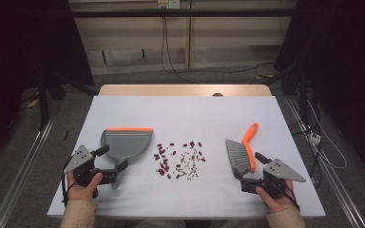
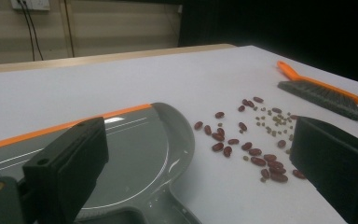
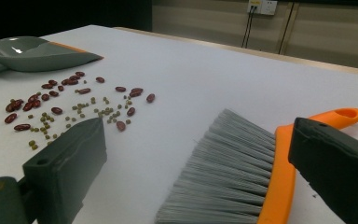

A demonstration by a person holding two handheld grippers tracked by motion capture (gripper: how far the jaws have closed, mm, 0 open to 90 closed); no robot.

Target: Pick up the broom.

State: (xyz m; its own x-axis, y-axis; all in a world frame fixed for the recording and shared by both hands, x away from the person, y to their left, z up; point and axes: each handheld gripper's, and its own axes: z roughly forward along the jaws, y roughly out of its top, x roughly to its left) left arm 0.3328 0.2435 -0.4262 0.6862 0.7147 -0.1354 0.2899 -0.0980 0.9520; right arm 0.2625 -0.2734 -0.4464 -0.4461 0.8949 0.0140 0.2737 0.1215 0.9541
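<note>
Left tongs (image 1: 120, 172) sit at the lower left of the high view, jaws spread wide and gripping nothing, parked right over the handle end of the grey dustpan (image 1: 126, 144). In the left gripper view you can see the pan's bowl and handle between the two black jaws, no contact that I can make out. Right tongs (image 1: 239, 176) at the lower right are spread open too, hovering at the near end of the brush (image 1: 242, 152); in the right gripper view the grey bristles and orange spine lie in the gap between the jaws.

Both hands come up from the bottom edge, left hand (image 1: 83, 186) and right hand (image 1: 276, 195), sleeves just showing.

Middle of the frame, between dustpan and brush, there's a scatter of red beans (image 1: 163, 159) on the left side and small green beans (image 1: 191, 164) on the right, loose on the white worktop (image 1: 185, 114). The dustpan's orange lip faces the far edge, and the brush handle angles toward the upper right.

Further back, cables (image 1: 168, 52) hang down the wall behind the worktop.
</note>
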